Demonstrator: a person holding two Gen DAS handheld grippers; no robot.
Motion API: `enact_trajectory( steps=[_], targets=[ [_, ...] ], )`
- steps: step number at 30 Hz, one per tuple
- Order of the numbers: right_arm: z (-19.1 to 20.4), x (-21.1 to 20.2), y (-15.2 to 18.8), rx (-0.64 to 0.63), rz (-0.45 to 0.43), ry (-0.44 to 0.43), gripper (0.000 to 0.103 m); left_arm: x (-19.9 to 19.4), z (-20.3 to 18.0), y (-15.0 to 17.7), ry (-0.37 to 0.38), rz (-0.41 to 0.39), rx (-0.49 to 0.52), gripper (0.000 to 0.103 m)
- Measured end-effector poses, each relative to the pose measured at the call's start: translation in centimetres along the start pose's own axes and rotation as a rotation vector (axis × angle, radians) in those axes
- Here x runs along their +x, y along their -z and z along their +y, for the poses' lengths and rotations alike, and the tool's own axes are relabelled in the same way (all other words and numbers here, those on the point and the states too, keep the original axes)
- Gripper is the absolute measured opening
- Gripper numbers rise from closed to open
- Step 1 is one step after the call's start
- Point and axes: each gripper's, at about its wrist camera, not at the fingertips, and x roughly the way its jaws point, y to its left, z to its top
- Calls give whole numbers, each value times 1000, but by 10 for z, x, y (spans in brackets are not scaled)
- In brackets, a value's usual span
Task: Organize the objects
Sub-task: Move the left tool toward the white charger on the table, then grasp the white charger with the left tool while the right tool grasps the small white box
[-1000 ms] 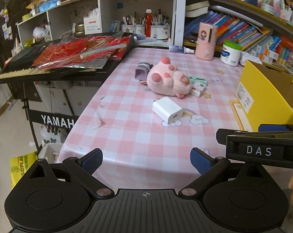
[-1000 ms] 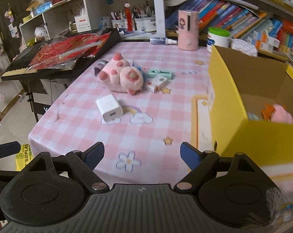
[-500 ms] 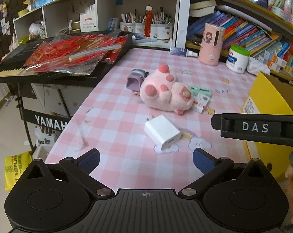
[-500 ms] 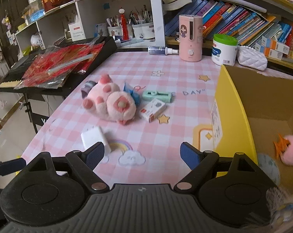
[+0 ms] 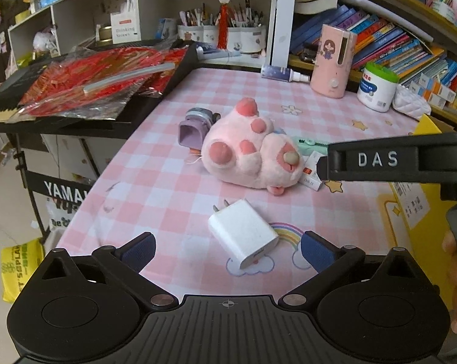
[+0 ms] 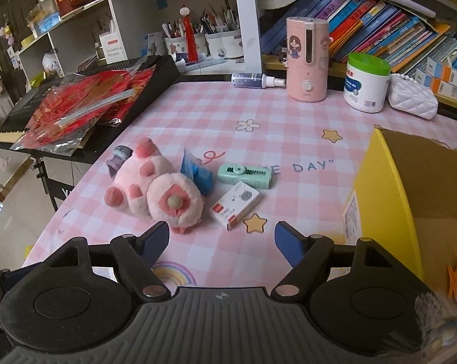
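Note:
A white charger lies on the pink checked tablecloth, just ahead of my open, empty left gripper. Behind it lies a pink plush pig, also in the right wrist view. My right gripper is open and empty, just short of the pig and a small white and red box. A mint green correction tape and a blue packet lie beyond. A purple item lies left of the pig. An open yellow box stands at the right.
A black keyboard with red foil packets adjoins the table's left side. A pink humidifier, a white jar with a green lid, a spray bottle and a white quilted purse stand along the back by the bookshelves.
Both grippers have moved forward over the table. The charger is now close in front of the left gripper. The right gripper has neared the pig and the small box.

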Motion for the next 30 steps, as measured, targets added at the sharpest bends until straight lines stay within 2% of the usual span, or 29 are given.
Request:
enact_trajectory(
  steps=[2, 5, 9, 14, 15, 20, 24, 28, 30],
  targets=[
    [-3, 7, -5, 12, 3, 13, 76, 5, -1, -3, -5, -3, -8, 101],
    [-10, 18, -12, 46, 12, 36, 69, 16, -5, -8, -8, -8, 2, 99],
    [-17, 36, -22, 69, 45, 49, 69, 33, -14, -10, 1, 28, 43, 93],
    [-18, 61, -29, 106, 85, 64, 69, 49, -16, -6, 0, 90, 57, 79],
    [-17, 66, -30, 107, 94, 65, 69, 51, -16, -5, 2, 100, 50, 73],
    [-14, 87, -31, 74, 132, 84, 67, 49, -15, -3, 9, 91, 56, 62],
    [-9, 95, -29, 22, 142, 80, 59, 48, -11, -5, 25, 95, 38, 57],
    [-6, 94, -26, -20, 139, 35, 40, 44, -7, -7, 37, 88, 22, 51],
    [-3, 94, -26, -47, 142, 25, 34, 41, -6, -8, 42, 77, 15, 49]
  ],
)
